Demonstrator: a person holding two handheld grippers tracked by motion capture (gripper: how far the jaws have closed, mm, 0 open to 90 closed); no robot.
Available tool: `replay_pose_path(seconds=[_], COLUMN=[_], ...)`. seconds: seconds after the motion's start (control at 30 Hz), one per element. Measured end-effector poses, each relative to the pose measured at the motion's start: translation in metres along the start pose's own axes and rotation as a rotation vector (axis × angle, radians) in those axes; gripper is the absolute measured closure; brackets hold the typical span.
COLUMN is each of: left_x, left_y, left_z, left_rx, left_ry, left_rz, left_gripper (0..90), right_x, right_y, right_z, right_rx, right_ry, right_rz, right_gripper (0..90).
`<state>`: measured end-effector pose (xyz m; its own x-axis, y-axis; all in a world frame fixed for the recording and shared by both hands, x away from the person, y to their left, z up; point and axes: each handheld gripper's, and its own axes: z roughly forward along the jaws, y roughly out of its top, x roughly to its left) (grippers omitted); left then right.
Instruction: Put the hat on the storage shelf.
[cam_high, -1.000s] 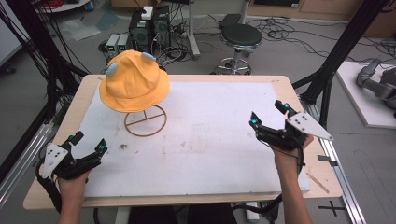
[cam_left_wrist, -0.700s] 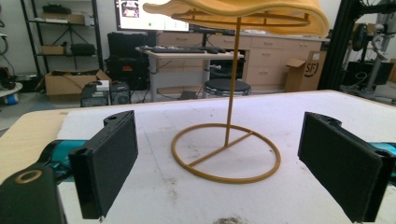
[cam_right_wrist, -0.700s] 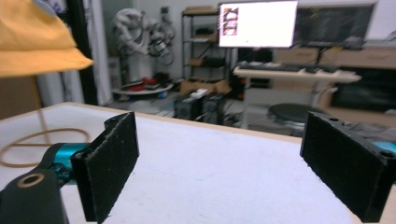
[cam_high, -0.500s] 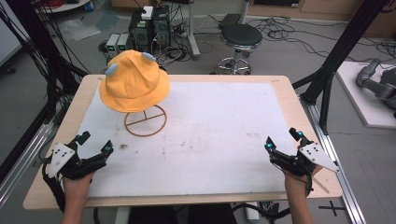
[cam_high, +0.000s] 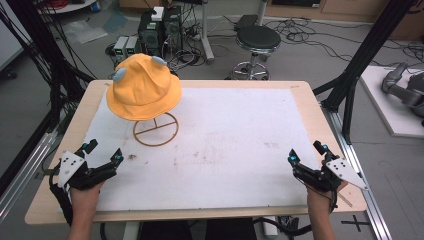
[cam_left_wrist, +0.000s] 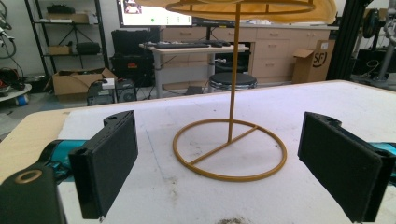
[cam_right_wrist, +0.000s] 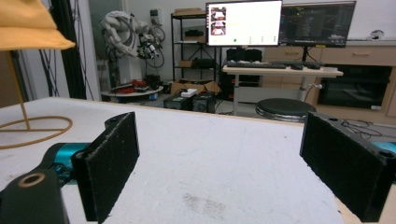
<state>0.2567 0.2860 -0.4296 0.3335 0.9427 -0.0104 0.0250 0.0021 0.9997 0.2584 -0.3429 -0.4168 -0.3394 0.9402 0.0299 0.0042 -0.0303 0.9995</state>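
While both claws sit low at the near edge of the tabletop (cam_high: 310, 105), count is: two claws, one hat, one stand, one white mat.

Left claw (cam_high: 102, 152): jaws spread wide, nothing between them, held by a hand (cam_high: 85, 192). In the left gripper view the left claw (cam_left_wrist: 233, 163) has its two black padded jaws far apart, empty. Right claw (cam_high: 307, 152): jaws also wide apart, empty, held by the other hand (cam_high: 320, 197). Same in the right gripper view, where the right claw (cam_right_wrist: 219, 163) shows bare mat between its pads.

Hat (cam_high: 143, 87): one orange-yellow bucket hat, soft brim drooping all round, two small grey-blue ear-like bumps on the crown. It sits on top of the stand, well ahead of the left claw and slightly to its right; far ahead-left of the right claw.

Stand (cam_high: 156, 129): one thin wire stand, tan/gold, ring base with a cross bar, single upright rod. In the left gripper view the stand (cam_left_wrist: 229, 149) lies straight ahead, framed between the jaws, apart from them, with the hat (cam_left_wrist: 322, 9) brim cut off at the top edge. In the right gripper view the stand (cam_right_wrist: 32, 128) base is off to the left past the left jaw, hat (cam_right_wrist: 28, 25) above it.

White mat (cam_high: 240, 140) covers most of the tabletop, scuffed with dark smudges; both claws hover over or just beside its near edge.
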Motion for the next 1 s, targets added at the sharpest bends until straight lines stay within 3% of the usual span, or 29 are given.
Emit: replay_pose_path(seconds=[0.1, 0.23, 0.63, 1.0], left_x=[0.000, 0.000, -0.005, -0.003], left_y=[0.002, 0.004, 0.002, 0.001], left_z=[0.001, 0.005, 0.013, 0.012], left_rx=[-0.016, -0.025, 0.000, -0.004], left_ry=[0.008, 0.003, -0.010, -0.007], left_rz=[-0.008, -0.024, -0.009, -0.018], left_gripper=[12.5, 12.5, 12.4, 12.5], right_x=[-0.003, -0.001, 0.004, 0.001], right_y=[0.001, 0.004, 0.001, 0.002], right_z=[-0.004, -0.010, -0.010, -0.010], right_rx=[-0.008, -0.010, 0.023, 0.012], right_ry=[-0.001, 0.009, 0.044, 0.013], right_rz=[0.011, -0.012, -0.031, -0.032], right_gripper=[11.6, 11.6, 11.6, 11.5])
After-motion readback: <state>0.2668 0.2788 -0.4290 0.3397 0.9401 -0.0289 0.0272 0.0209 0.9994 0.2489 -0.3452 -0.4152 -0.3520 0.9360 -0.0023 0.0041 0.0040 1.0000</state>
